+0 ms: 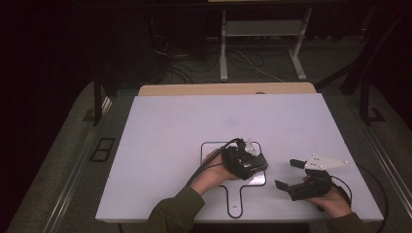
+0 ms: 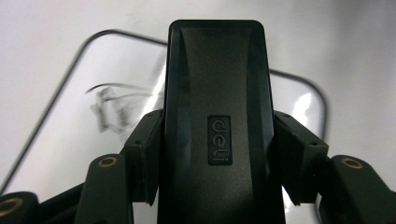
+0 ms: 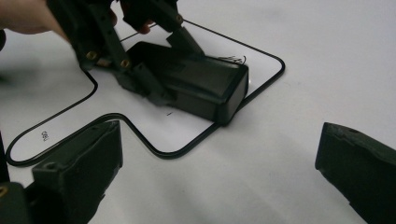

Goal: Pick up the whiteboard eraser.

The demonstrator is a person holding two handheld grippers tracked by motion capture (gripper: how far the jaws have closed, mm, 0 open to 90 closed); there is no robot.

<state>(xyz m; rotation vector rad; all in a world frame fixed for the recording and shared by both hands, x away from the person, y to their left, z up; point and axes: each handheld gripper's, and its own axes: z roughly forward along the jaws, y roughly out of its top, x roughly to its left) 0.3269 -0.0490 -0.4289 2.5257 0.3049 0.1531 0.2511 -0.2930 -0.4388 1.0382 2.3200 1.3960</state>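
Note:
A black rectangular box point(image 2: 217, 93) with a raised "deli" mark lies between the jaws of my left gripper point(image 2: 217, 154), which is shut on its two long sides. In the high view the box point(image 1: 257, 164) and the left gripper point(image 1: 250, 167) sit inside a black paddle-shaped outline point(image 1: 235, 196) drawn on the white table. In the right gripper view the box point(image 3: 205, 84) rests low on the surface, and its far corner is near the outline point(image 3: 159, 151). My right gripper point(image 1: 289, 174) hovers to the right of the box, open, with nothing between its jaws.
The white tabletop point(image 1: 194, 126) spreads wide behind and to the left of the outline. A wooden edge point(image 1: 223, 89) shows at its far side. Beyond, on the dark floor, stand desk legs point(image 1: 223, 48) and loose cables. A green sleeve point(image 1: 175, 213) comes in at the bottom.

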